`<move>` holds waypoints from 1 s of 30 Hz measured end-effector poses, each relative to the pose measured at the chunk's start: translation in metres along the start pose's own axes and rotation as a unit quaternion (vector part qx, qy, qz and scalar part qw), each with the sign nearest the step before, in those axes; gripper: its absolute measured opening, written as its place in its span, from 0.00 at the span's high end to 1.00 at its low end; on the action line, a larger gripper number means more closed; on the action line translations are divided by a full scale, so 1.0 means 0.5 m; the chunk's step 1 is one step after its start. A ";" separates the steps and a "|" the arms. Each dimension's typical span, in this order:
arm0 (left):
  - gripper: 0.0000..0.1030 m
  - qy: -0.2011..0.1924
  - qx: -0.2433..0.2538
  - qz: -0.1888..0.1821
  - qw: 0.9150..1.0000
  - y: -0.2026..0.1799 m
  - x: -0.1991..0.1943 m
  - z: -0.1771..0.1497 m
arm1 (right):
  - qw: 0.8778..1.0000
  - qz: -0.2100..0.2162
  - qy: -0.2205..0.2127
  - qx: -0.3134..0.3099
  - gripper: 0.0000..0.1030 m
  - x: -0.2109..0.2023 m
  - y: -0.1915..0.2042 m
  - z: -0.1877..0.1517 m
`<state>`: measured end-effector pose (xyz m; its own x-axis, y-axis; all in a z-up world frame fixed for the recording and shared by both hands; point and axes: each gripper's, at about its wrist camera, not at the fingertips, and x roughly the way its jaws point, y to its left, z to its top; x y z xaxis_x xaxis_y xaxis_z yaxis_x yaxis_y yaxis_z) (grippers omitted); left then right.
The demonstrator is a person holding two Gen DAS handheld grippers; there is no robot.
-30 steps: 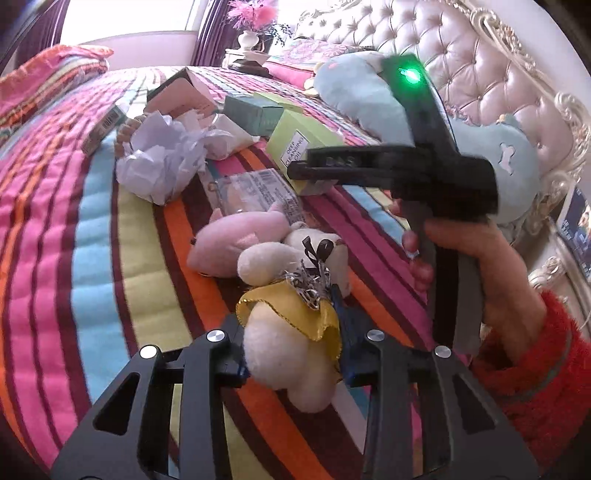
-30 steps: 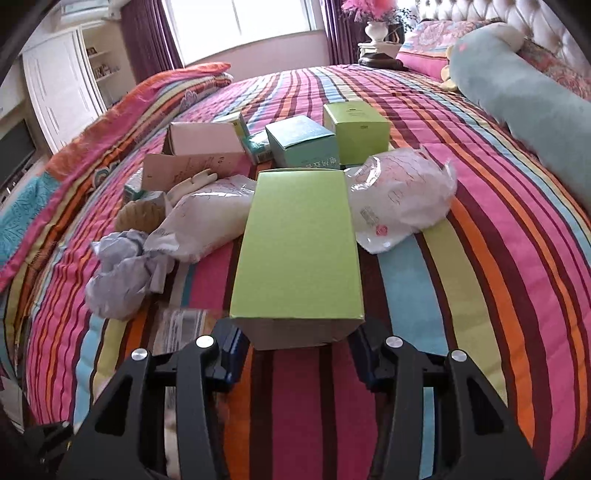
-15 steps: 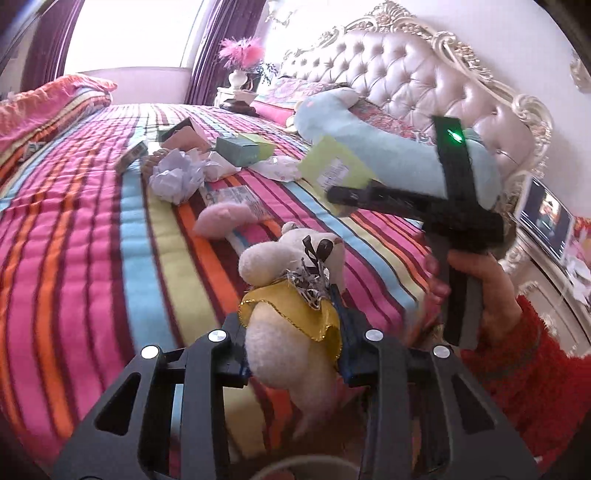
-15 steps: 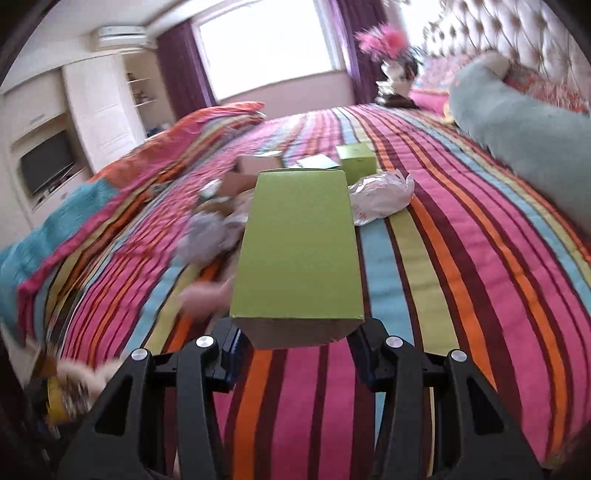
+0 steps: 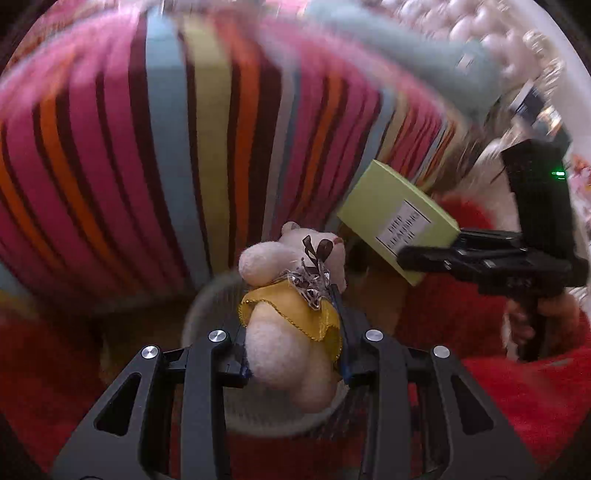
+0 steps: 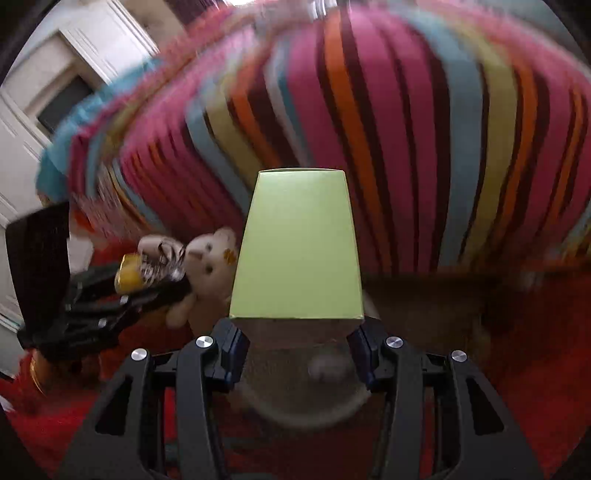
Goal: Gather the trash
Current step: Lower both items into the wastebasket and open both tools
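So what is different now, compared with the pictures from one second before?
Both grippers have swung off the striped bedspread and tilted down beside the bed, over a round bin. Unchanged: left gripper holds the plush bear, right gripper the green box.

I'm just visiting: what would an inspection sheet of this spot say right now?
Surface: striped bedspread, blurred.
Job's things: green box and plush bear, both held above a round bin beside the bed.
Clutter: nothing seen.
Grippers: left gripper shut on the plush bear; right gripper shut on the green box.
Cables: nothing seen.
Surroundings: tufted headboard, white cabinet, red sleeve.
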<state>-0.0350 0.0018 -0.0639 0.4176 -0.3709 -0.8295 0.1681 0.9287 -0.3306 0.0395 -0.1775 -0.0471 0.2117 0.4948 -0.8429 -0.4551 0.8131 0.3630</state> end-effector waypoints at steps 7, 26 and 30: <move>0.67 0.101 0.009 0.031 0.994 0.005 0.140 -0.051 | 0.993 -0.033 0.113 -0.004 0.56 0.139 -0.004 -0.054; 0.17 0.066 -0.007 0.082 0.994 0.015 0.135 -0.045 | 0.991 -0.062 0.120 -0.002 0.32 0.141 -0.026 -0.082; 0.17 -0.007 0.012 0.095 0.995 0.004 0.056 0.005 | 0.994 -0.059 0.093 0.005 0.32 0.114 -0.029 -0.073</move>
<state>-0.0207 -0.0067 -0.0869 0.4556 -0.1886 -0.8700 0.1066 0.9818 -0.1570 0.0265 -0.1724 -0.1150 0.0989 0.3321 -0.9380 -0.4287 0.8649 0.2610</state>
